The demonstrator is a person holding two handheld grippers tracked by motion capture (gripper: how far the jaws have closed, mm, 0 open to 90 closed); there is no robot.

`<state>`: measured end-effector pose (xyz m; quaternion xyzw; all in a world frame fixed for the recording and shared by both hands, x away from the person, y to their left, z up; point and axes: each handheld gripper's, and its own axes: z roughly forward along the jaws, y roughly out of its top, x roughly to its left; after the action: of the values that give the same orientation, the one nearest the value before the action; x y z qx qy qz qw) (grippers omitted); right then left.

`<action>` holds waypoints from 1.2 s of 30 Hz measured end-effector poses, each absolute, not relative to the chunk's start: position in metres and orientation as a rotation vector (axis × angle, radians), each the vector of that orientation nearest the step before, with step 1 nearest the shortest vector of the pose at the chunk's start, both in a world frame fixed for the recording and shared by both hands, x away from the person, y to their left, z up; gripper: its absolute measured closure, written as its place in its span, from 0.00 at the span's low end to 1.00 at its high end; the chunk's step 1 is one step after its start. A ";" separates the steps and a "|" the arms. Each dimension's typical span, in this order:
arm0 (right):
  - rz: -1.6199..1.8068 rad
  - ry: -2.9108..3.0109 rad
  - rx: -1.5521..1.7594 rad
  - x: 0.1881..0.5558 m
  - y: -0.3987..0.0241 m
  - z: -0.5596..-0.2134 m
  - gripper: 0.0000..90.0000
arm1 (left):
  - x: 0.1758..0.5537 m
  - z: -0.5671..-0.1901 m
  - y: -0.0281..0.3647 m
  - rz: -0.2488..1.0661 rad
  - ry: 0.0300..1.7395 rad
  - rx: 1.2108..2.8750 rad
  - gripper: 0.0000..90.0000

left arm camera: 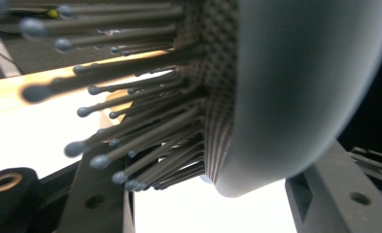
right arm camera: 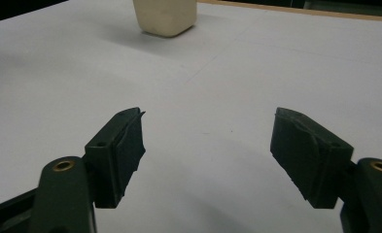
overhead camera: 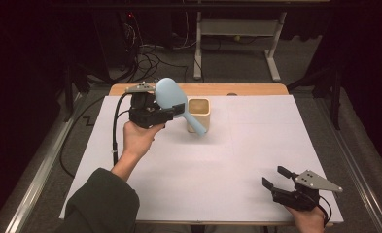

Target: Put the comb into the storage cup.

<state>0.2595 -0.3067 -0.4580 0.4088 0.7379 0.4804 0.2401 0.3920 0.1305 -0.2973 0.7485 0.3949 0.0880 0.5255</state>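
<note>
2 grippers on the table here, but only 1 was doing anything. The left gripper (overhead camera: 165,112) was clamped on the head of a pale blue hairbrush (overhead camera: 171,95), holding it up off the white sheet just left of the cream cup (overhead camera: 199,112) near the far edge. In the left gripper view the brush head (left arm camera: 295,87) sat squeezed between the jaws, smooth back on one side and the ball-tipped bristles (left arm camera: 130,141) poking out across the frame on the other.

The bit that mattered, imo, was the brush's long axis. It ran on a slant: head up and to the left in the jaws, handle (overhead camera: 197,125) angling down and to the right, crossing in front of the cup with its tip low beside the cup's near wall. So the handle end was pointed at the table next to the cup, not at the opening. If the brush was headed into the cup, I'd guess the handle tip needed to come up over the rim first and the whole thing tilt more upright.

The right gripper (overhead camera: 276,178) sat way off at the near right corner with its jaws spread wide apart and nothing between them, well apart from both brush and cup. The left hand was obviously the nearer 1.
</note>
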 end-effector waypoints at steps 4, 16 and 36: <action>1.315 2.022 1.110 0.259 -0.306 -0.458 0.32 | 0.399 -0.294 0.130 0.216 0.963 1.790 0.58; 1.308 2.023 1.112 0.259 -0.306 -0.458 0.31 | 0.416 -0.284 0.126 0.234 0.982 1.806 0.58; 1.333 2.017 1.116 0.259 -0.308 -0.458 0.31 | 0.443 -0.276 0.117 0.250 1.036 1.793 0.58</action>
<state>0.2591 -0.3080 -0.4576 0.4072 0.7359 0.4864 0.2369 0.4431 0.1171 -0.2758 0.7427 0.4291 0.1035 0.5036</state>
